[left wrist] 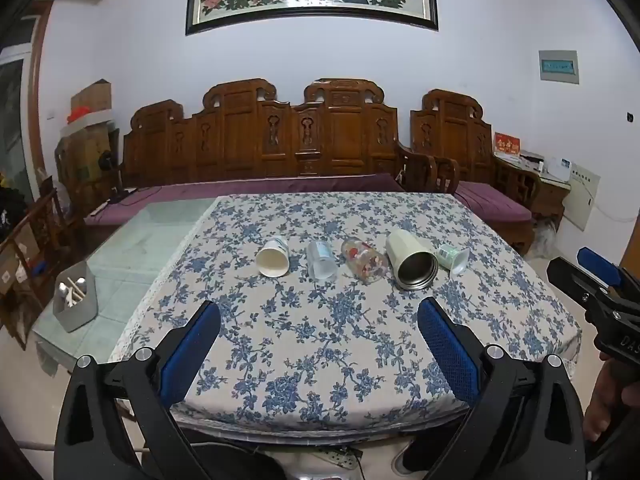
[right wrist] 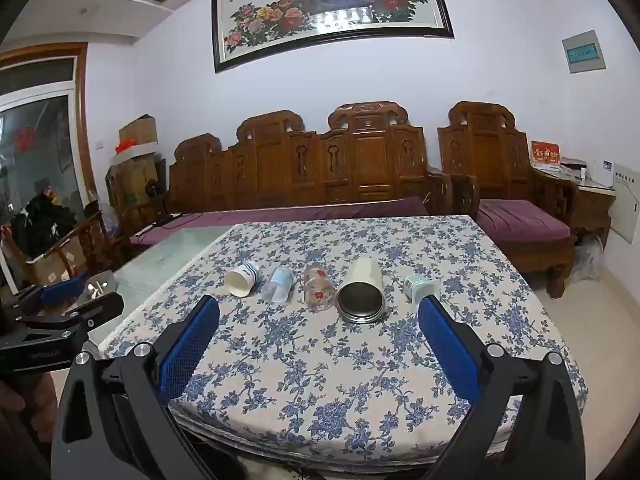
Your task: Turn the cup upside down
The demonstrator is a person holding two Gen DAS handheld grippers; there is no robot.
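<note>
Several cups lie on their sides in a row on the floral tablecloth (left wrist: 320, 340), mouths toward me: a white paper cup (left wrist: 273, 258) (right wrist: 241, 279), a clear plastic cup (left wrist: 321, 260) (right wrist: 278, 284), a patterned glass (left wrist: 364, 261) (right wrist: 318, 288), a cream steel-lined tumbler (left wrist: 410, 259) (right wrist: 361, 292), and a small green-and-white cup (left wrist: 453, 258) (right wrist: 420, 285). My left gripper (left wrist: 319, 314) is open and empty, short of the row. My right gripper (right wrist: 319, 314) is open and empty, also short of the row; its right finger partly covers the small cup.
A grey holder with utensils (left wrist: 76, 300) stands on the bare glass tabletop (left wrist: 152, 236) at the left. A carved wooden sofa (left wrist: 280, 140) with purple cushions stands behind the table. The right gripper shows at the right edge of the left wrist view (left wrist: 600, 292).
</note>
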